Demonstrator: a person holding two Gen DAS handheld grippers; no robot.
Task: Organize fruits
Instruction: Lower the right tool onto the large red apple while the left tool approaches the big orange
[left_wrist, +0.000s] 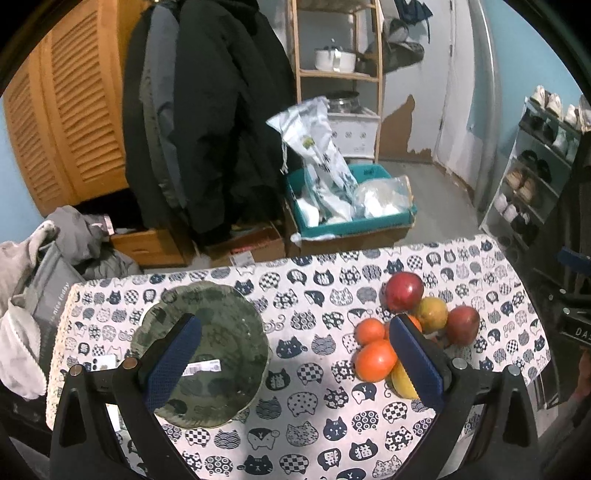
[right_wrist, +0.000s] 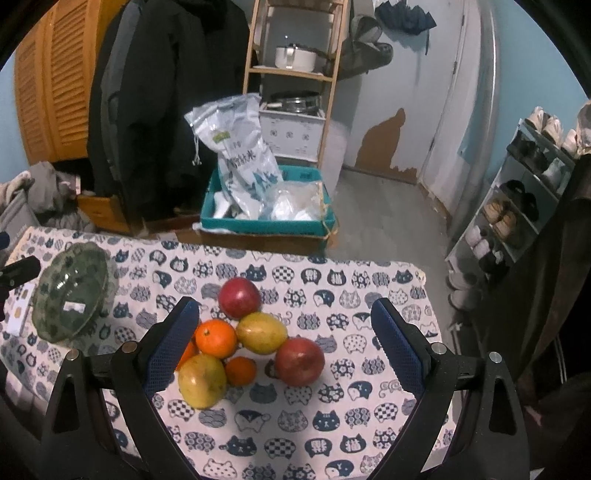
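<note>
A pile of fruit lies on the cat-print tablecloth (right_wrist: 295, 424): two red apples (right_wrist: 239, 297) (right_wrist: 299, 362), two yellow-green mangoes (right_wrist: 261, 331) (right_wrist: 202, 380) and several oranges (right_wrist: 215, 338). A green glass bowl (left_wrist: 207, 354) stands to the left, also in the right wrist view (right_wrist: 70, 299). My left gripper (left_wrist: 295, 354) is open and empty above the table, its left finger over the bowl, its right finger in front of the fruit (left_wrist: 373, 360). My right gripper (right_wrist: 284, 343) is open and empty, hovering over the fruit pile.
The table's far edge drops to the floor, where a teal crate (right_wrist: 266, 221) holds white bags. Dark coats (left_wrist: 207, 110) and a wooden shelf (left_wrist: 336, 74) stand behind. A shoe rack (right_wrist: 517, 199) is at the right. Clothes (left_wrist: 22, 295) are piled left of the table.
</note>
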